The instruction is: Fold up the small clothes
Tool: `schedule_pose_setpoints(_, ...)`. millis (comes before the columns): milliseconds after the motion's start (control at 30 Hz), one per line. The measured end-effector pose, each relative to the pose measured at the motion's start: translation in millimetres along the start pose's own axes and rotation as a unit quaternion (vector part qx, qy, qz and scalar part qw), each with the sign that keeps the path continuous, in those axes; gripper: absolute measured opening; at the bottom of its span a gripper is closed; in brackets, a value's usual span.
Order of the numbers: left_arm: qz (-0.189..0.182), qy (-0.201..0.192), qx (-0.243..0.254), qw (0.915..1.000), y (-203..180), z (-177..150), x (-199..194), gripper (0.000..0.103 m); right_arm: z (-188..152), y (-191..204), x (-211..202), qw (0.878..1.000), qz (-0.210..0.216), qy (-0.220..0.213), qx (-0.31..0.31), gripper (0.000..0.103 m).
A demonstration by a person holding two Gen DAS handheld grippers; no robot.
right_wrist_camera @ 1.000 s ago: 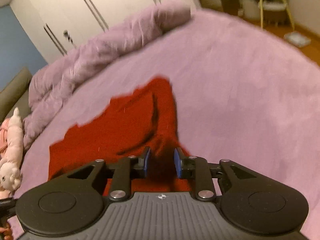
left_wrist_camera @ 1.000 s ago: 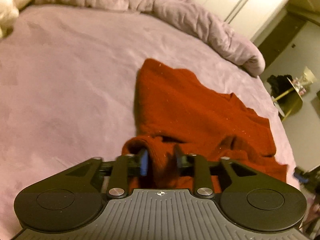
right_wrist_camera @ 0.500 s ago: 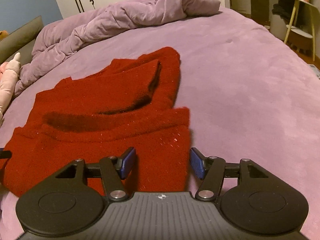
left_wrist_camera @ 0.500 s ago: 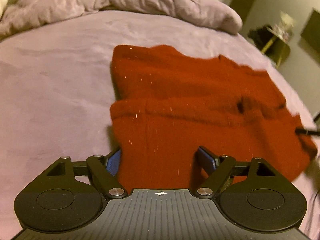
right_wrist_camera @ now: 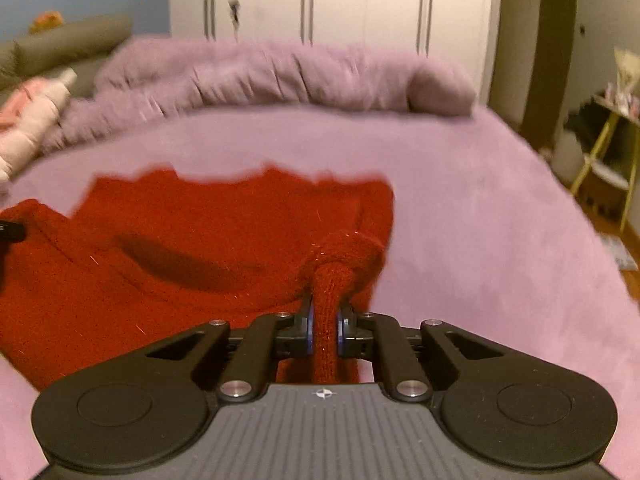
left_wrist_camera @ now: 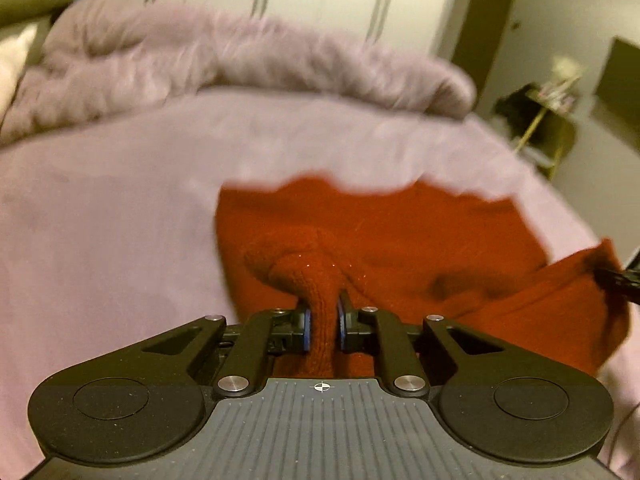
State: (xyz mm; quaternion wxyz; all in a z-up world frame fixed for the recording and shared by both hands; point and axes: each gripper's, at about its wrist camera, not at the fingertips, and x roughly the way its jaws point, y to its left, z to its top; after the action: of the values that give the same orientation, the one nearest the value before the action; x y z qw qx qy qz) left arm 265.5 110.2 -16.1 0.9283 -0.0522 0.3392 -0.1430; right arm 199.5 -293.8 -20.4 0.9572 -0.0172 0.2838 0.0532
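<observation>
A red knitted sweater (left_wrist_camera: 400,232) lies partly folded on the purple bed; it also shows in the right wrist view (right_wrist_camera: 180,240). My left gripper (left_wrist_camera: 322,326) is shut on a bunched fold of the sweater's near left edge. My right gripper (right_wrist_camera: 324,330) is shut on a bunched fold of its near right edge. The right gripper's tip shows at the far right of the left wrist view (left_wrist_camera: 618,280), and the left gripper's tip at the far left of the right wrist view (right_wrist_camera: 10,232). Both views are motion blurred.
A rumpled purple duvet (right_wrist_camera: 280,76) lies along the far side of the bed (right_wrist_camera: 480,220). White wardrobe doors (right_wrist_camera: 320,4) stand behind. A pink plush toy (right_wrist_camera: 28,120) lies at far left. A yellow-legged side table (right_wrist_camera: 608,148) stands right of the bed.
Half a second ago both grippers were open over the folded near edge. Now both have shut on folds of the sweater, and both views have tilted up toward the wardrobe.
</observation>
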Motion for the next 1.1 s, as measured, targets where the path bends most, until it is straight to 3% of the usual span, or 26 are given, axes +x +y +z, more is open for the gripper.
schedule_pose_setpoints(200, -0.008, -0.099, 0.011, 0.995, -14.2, 41.8, -25.6, 0.014, 41.0, -3.0, -17.6, 0.997, -0.014, -0.079, 0.014, 0.008)
schedule_pose_setpoints(300, 0.001, -0.115, -0.01, 0.9933, -7.3, 51.0, -14.7, 0.014, 54.4, -8.2, -5.8, 0.995, -0.023, -0.091, 0.037, 0.008)
schedule_pose_setpoints(367, 0.018, -0.094, -0.006, 0.9954, -2.5, 49.7, 5.7, 0.015, 55.9, -11.6, 14.7, 0.996, -0.029, -0.072, 0.039, 0.008)
schedule_pose_setpoints(533, 0.044, 0.021, -0.021, 0.9986, 16.1, 26.2, 80.9, 0.019, 36.3, -21.6, 76.2, 0.998, -0.034, 0.017, 0.054, 0.009)
schedule_pose_setpoints(567, 0.047, 0.031, -0.02, 0.9982, 16.7, 21.1, 87.7, 0.03, 32.3, -21.5, 83.4, 0.998, -0.038, 0.031, 0.051, 0.012)
schedule_pose_setpoints(633, 0.049, 0.037, -0.007, 0.9981, 16.1, 11.1, 96.9, 0.041, 25.3, -19.7, 92.2, 0.997, -0.05, 0.046, 0.038, 0.015)
schedule_pose_setpoints(700, 0.053, 0.046, 0.009, 0.9975, 14.4, 6.0, 105.7, 0.041, 19.3, -18.0, 100.0, 0.997, -0.05, 0.06, 0.021, 0.015)
schedule_pose_setpoints(733, 0.057, 0.052, 0.012, 0.9969, 14.8, 2.1, 107.4, 0.034, 17.2, -15.7, 102.8, 0.996, -0.054, 0.065, 0.012, 0.015)
schedule_pose_setpoints(767, 0.062, 0.057, 0.018, 0.9963, 15.4, 2.7, 110.8, 0.015, 17.1, -11.9, 104.1, 0.996, -0.059, 0.065, -0.001, 0.009)
schedule_pose_setpoints(800, 0.066, 0.059, 0.023, 0.9958, 14.1, 4.7, 112.3, 0.016, 17.8, -8.0, 103.9, 0.996, -0.061, 0.062, -0.014, 0.008)
schedule_pose_setpoints(867, 0.067, 0.039, 0.032, 0.9965, 12.7, 12.1, 104.1, 0.015, 27.2, 3.3, 97.8, 0.996, -0.073, 0.035, -0.045, 0.008)
schedule_pose_setpoints(967, 0.063, -0.037, 0.029, 0.9969, 5.0, 34.3, 69.9, 0.015, 45.7, 15.3, 77.6, 0.989, -0.105, -0.057, -0.084, 0.007)
schedule_pose_setpoints(1033, 0.082, -0.1, 0.029, 0.9912, -0.4, 55.7, 55.1, 0.015, 60.7, 22.6, 73.6, 0.983, -0.124, -0.102, -0.086, 0.007)
schedule_pose_setpoints(1100, 0.13, -0.145, 0.045, 0.9798, -7.4, 71.6, 58.1, 0.015, 74.4, 27.0, 85.9, 0.975, -0.159, -0.129, -0.088, 0.007)
